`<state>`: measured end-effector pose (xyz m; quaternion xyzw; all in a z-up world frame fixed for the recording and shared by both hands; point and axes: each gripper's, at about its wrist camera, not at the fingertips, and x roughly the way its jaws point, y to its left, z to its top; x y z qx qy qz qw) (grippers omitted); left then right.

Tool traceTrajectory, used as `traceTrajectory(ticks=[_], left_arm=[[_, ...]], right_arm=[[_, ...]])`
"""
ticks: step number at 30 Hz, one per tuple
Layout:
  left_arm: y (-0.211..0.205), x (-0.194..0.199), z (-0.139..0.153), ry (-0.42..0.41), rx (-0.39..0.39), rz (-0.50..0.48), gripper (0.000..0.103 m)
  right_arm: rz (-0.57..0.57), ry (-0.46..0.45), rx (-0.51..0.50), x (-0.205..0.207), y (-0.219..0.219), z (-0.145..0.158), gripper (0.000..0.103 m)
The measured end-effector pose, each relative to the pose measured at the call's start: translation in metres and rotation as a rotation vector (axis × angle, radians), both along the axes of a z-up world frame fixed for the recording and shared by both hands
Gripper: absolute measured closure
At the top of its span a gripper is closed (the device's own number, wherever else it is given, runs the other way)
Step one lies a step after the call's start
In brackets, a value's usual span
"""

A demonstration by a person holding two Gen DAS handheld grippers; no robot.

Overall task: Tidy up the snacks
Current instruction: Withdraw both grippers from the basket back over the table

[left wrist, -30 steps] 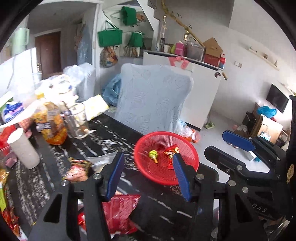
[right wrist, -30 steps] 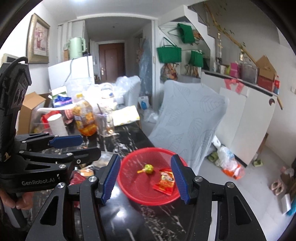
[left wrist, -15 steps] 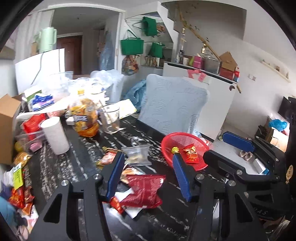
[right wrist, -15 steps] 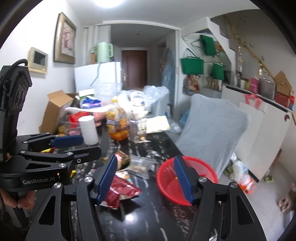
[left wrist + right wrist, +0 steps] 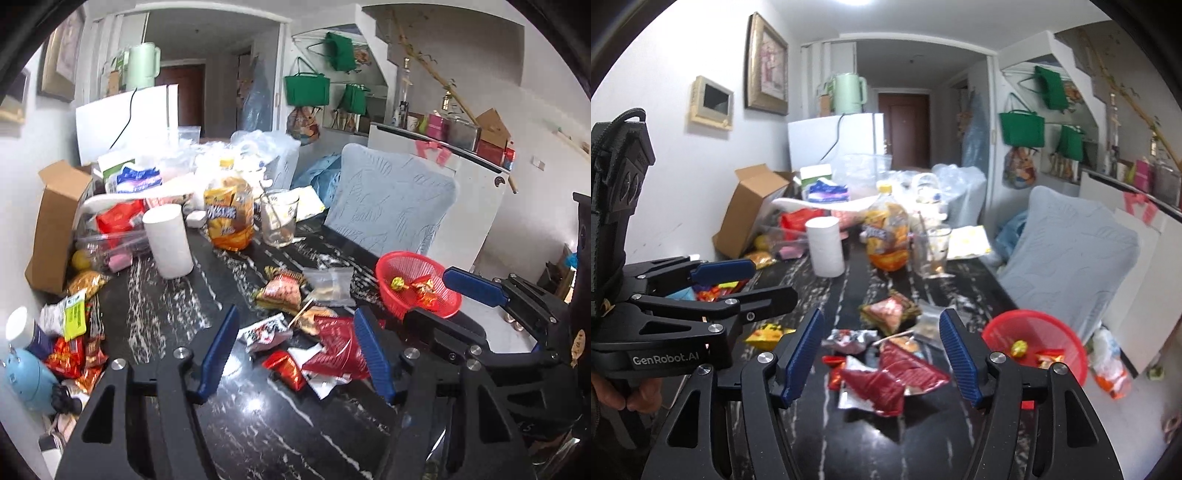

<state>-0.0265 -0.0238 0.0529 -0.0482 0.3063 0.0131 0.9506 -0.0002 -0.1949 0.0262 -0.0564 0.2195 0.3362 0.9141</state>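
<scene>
Left gripper [image 5: 295, 352]: jaws opening, nothing pinched; it hangs above the black marble table [image 5: 166, 306] with blue pads either side of the wrapper pile below. Right gripper [image 5: 881, 352]: jaws apart, empty, also over the pile; its blue fingertips [image 5: 472, 286] show at right in the left view. The left gripper shows at left in the right view, a hand [image 5: 624, 387] on its grip.

Under the jaws: big red packet [image 5: 338, 350], small red-gold wrapper [image 5: 284, 369] near-left of it, silver-white packet [image 5: 264, 332] further left. Just beyond: green-orange snack bag [image 5: 282, 291], clear zip bag [image 5: 330, 286] to its right.

Red mesh basket [image 5: 417, 284] at the table's right edge, holds a green-yellow candy [image 5: 397, 282] and a red-yellow packet [image 5: 424, 290], apart from each other.

Farther: white paper roll [image 5: 168, 240], orange chip bag [image 5: 229, 218], glass cup [image 5: 279, 218] in a row left to right. More snack packs [image 5: 77, 350] heaped at near-left edge. Cardboard box [image 5: 55, 221] far left. Blue-grey chair back [image 5: 388, 206] behind the table's right side.
</scene>
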Motion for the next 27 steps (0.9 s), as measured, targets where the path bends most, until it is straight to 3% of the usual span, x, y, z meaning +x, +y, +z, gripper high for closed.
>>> traceTrajectory(ticks=[27], left_arm=[[0.028, 0.032, -0.125, 0.296, -0.091, -0.015, 0.04]], right_arm=[[-0.015, 0.248, -0.078, 0.017, 0.023, -0.101, 0.038]])
